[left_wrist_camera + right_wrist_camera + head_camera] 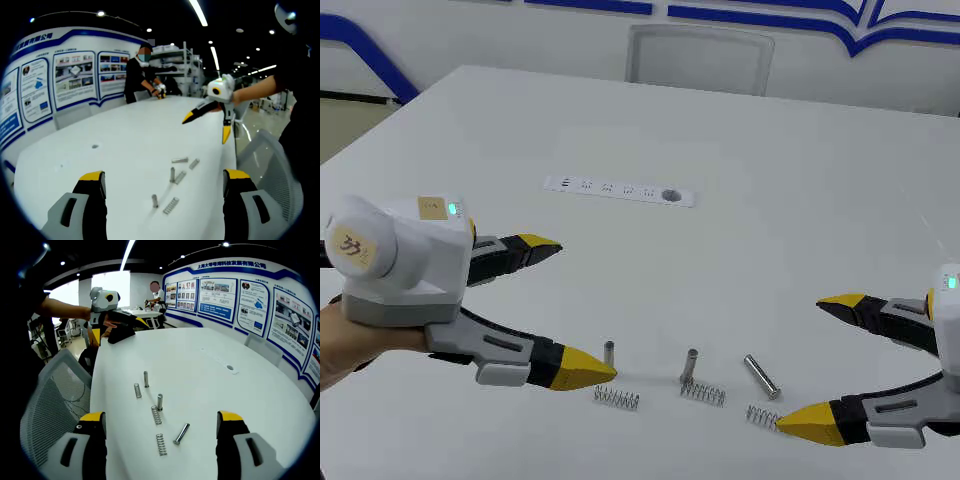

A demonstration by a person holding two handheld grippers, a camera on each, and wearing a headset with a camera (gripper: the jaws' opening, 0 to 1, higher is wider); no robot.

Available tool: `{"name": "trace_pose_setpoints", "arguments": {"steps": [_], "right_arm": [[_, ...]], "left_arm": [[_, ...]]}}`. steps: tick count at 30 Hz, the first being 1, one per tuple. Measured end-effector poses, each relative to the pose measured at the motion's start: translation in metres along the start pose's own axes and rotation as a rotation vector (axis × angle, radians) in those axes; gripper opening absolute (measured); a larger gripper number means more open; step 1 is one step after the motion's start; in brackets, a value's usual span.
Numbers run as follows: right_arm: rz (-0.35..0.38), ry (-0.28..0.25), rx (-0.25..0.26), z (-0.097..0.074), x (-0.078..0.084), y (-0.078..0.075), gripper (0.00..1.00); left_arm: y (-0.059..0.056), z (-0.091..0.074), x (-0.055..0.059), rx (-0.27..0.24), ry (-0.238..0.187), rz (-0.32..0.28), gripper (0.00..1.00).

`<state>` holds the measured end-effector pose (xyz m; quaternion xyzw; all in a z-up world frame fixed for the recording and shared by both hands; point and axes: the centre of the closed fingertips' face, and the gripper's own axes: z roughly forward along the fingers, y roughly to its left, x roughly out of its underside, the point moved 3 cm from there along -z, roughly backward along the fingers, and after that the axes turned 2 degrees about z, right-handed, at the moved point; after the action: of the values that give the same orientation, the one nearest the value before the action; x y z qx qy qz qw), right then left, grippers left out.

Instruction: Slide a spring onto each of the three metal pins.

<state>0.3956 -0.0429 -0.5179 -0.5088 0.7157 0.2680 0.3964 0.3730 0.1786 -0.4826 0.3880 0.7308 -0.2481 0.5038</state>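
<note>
The left gripper (582,308) has its jaws wide and empty. On the white surface (800,180) two pins (609,352) stand upright and a third pin (760,377) lies flat, with loose springs (703,393) just beside them. The right gripper (800,360) is also wide and empty. The left gripper view adds a standing person (142,70).

Right gripper (800,361) body cut off by right edge; hand (350,345) holding left gripper (588,308) cut by left edge; chair (698,60) at far side of table cropped by top edge; power strip (618,190) markings too small to read; wall posters (250,295) small text illegible; object held by distant person (141,70) too small to tell
</note>
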Motion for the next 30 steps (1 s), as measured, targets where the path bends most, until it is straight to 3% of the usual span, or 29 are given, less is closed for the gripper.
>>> {"name": "trace_pose_setpoints", "arguments": {"steps": [11, 30], "right_arm": [[0.004, 0.014, -0.001, 0.002, 0.000, 0.000, 0.92], [0.014, 0.033, 0.001, 0.000, 0.006, 0.001, 0.92]], "left_arm": [[-0.003, -0.002, 0.005, 0.001, 0.026, 0.028, 0.97], [-0.006, -0.002, 0.015, 0.020, 0.066, 0.021, 0.99]]}}
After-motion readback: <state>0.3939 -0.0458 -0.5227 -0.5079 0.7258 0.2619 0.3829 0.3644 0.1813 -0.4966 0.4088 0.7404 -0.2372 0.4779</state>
